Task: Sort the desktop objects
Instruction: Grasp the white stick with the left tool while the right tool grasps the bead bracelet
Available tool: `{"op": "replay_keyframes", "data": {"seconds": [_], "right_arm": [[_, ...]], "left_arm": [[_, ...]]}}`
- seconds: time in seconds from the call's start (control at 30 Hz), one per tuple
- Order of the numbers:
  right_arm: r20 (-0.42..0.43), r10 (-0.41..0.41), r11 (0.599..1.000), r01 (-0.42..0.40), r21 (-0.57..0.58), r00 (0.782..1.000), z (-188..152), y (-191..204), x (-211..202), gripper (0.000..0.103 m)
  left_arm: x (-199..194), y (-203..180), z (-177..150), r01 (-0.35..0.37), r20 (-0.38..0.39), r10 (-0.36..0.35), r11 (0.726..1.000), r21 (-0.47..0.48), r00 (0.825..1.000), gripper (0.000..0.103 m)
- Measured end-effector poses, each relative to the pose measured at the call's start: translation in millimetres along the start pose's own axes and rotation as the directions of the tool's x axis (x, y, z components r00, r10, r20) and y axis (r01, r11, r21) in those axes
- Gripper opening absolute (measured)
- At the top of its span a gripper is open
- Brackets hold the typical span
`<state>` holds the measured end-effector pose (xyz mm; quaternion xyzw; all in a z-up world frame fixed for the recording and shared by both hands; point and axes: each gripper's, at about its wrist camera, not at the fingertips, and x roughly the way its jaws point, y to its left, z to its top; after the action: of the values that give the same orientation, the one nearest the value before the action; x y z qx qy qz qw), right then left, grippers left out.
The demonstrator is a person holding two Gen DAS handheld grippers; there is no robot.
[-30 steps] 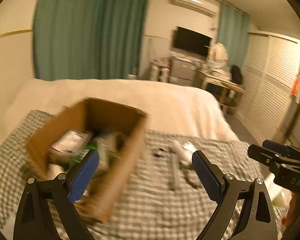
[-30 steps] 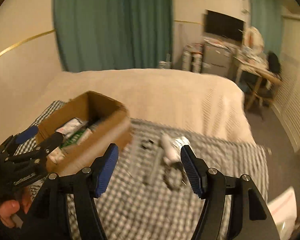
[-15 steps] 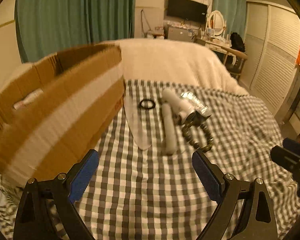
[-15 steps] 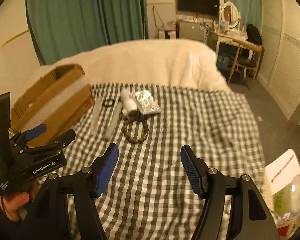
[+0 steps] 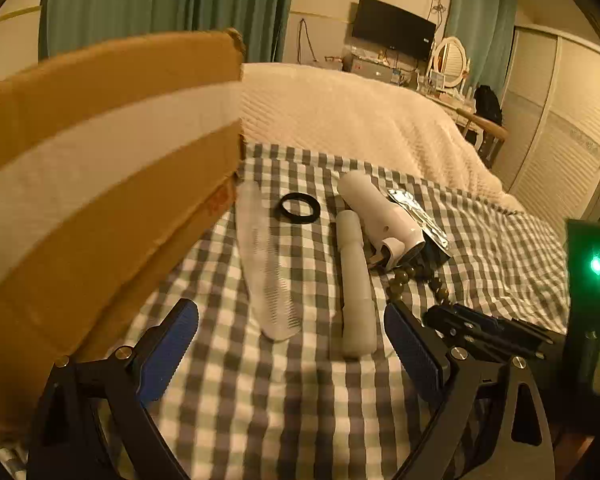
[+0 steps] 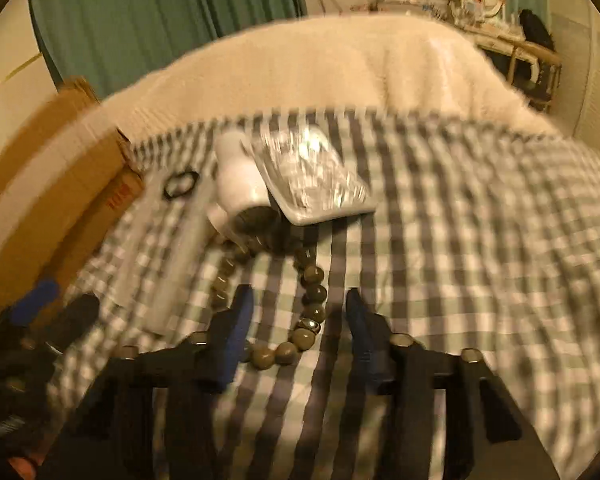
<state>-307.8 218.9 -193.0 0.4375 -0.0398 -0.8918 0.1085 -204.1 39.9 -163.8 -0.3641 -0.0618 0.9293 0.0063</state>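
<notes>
Over the checked cloth [image 5: 500, 240] on the bed, both tongs hang low, pointing down at the things laid out there. The right gripper [image 6: 298, 316] has its jaws closing, with part of the bead bracelet [image 6: 314, 304] lying between the blue pads; the pads are not yet pressing on the beads. That view is smeared, so the nearest beads are hard to make out. The left gripper [image 5: 292, 344] stands wide apart and holds nothing, with the near ends of the clear comb [image 5: 266, 264] and the white stick [image 5: 354, 284] between its fingers and touching neither.

Just beyond the stick lies the white bottle [image 5: 380, 216] on its side, its mouth toward the bracelet. A foil packet [image 6: 310, 172] lies against the bottle's far side, half hidden by it in the left view. A black ring [image 5: 299, 208] sits between the comb and the bottle, apart from both.

The box [image 5: 100, 184] fills the left side, just beside the comb; its inside is out of sight. Farther off is the cream blanket [image 5: 340, 116].
</notes>
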Motion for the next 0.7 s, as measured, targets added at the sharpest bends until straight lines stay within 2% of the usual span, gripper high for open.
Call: {"op": "replay_keyframes", "data": {"seconds": [0.1,0.27,0.37,0.43,0.47,0.5,0.53,0.57,0.63,0.7], "right_arm": [[0.010,0.024,1.000,-0.024,0.009,1.000,1,-14,-4,0.013],[0.047,-0.011,0.999,0.009,0.045,0.999,4,-46,-19,0.012],[0.071,-0.056,0.996,0.051,0.067,0.996,4,-64,-32,0.012],[0.082,-0.059,0.995,0.053,0.081,0.995,2,-72,-35,0.012],[0.082,-0.057,0.995,0.050,0.082,0.995,3,-75,-37,0.012],[0.086,-0.060,0.995,0.052,0.088,0.994,2,-79,-40,0.012],[0.089,-0.056,0.994,0.047,0.101,0.994,2,-83,-43,0.012],[0.091,-0.049,0.993,0.040,0.108,0.995,4,-86,-45,0.012],[0.105,-0.043,0.993,0.031,0.112,0.994,8,-89,-54,0.012],[0.122,-0.033,0.995,0.021,0.098,0.992,7,-85,-62,0.012]], "left_arm": [[11,-14,5,-0.008,-0.010,0.008,1.000,0.020,1.000,0.097],[29,-48,13,-0.024,0.014,0.022,0.995,0.098,1.000,0.097],[45,-55,13,-0.067,-0.001,0.067,0.991,0.119,0.998,0.095],[53,-53,12,-0.037,-0.022,0.039,0.994,0.099,0.999,0.074],[58,-54,12,-0.019,-0.055,0.025,0.995,0.102,0.998,0.048],[63,-54,11,-0.011,-0.085,0.020,0.994,0.110,0.996,0.037],[62,-56,11,0.001,-0.086,0.008,0.994,0.109,0.996,0.033],[61,-56,11,0.009,-0.085,0.001,0.994,0.112,0.996,0.020],[56,-56,11,0.018,-0.093,-0.007,0.993,0.115,0.996,0.015],[49,-47,12,0.055,-0.112,-0.047,0.996,0.069,0.993,0.013]]}}
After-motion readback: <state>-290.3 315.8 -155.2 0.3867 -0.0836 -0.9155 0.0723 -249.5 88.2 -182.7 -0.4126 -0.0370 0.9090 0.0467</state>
